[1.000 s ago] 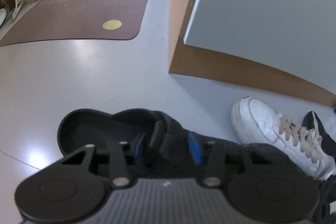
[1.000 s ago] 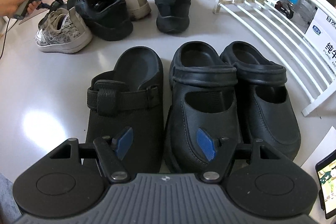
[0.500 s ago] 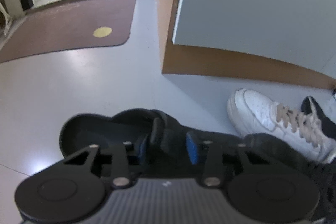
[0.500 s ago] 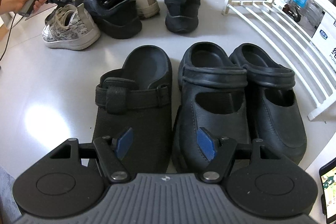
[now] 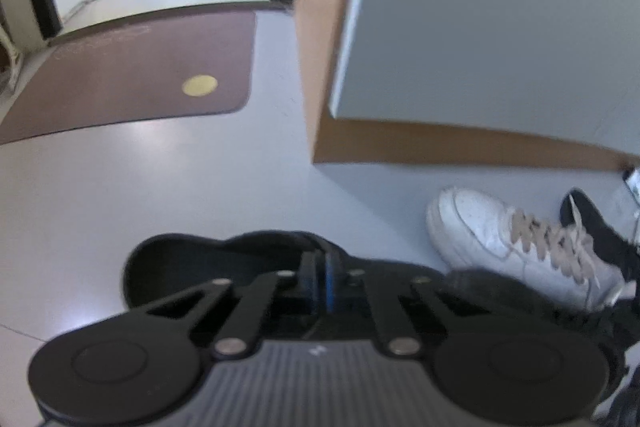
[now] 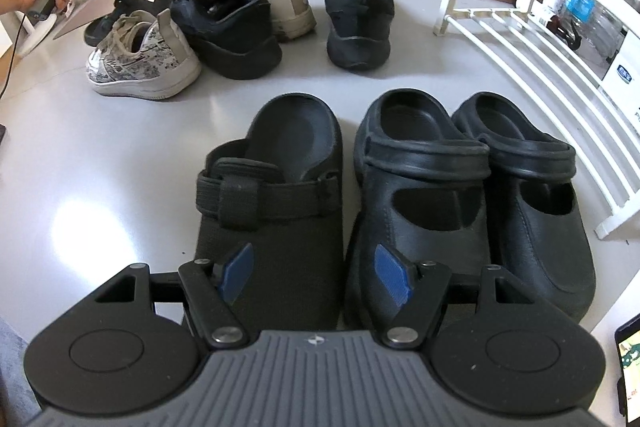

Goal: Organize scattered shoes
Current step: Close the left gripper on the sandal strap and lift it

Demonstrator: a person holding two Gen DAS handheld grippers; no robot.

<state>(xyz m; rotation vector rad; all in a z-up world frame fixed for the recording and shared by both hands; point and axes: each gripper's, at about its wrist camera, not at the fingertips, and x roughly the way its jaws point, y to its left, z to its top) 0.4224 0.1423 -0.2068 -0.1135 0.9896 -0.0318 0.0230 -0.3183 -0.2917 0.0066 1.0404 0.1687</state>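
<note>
Left tongs (image 5: 320, 281) newly clamped on slipper strap (image 5: 316, 253)

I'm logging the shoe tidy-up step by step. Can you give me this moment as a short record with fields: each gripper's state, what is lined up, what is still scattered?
left gripper: shut on the strap of a black strap slipper
right gripper: open, holding nothing, above the lined-up shoes
lined up: matching strap slipper beside two black clogs
still scattered: patterned sneaker, black sneaker, black shoe
nearby: white rack
</note>
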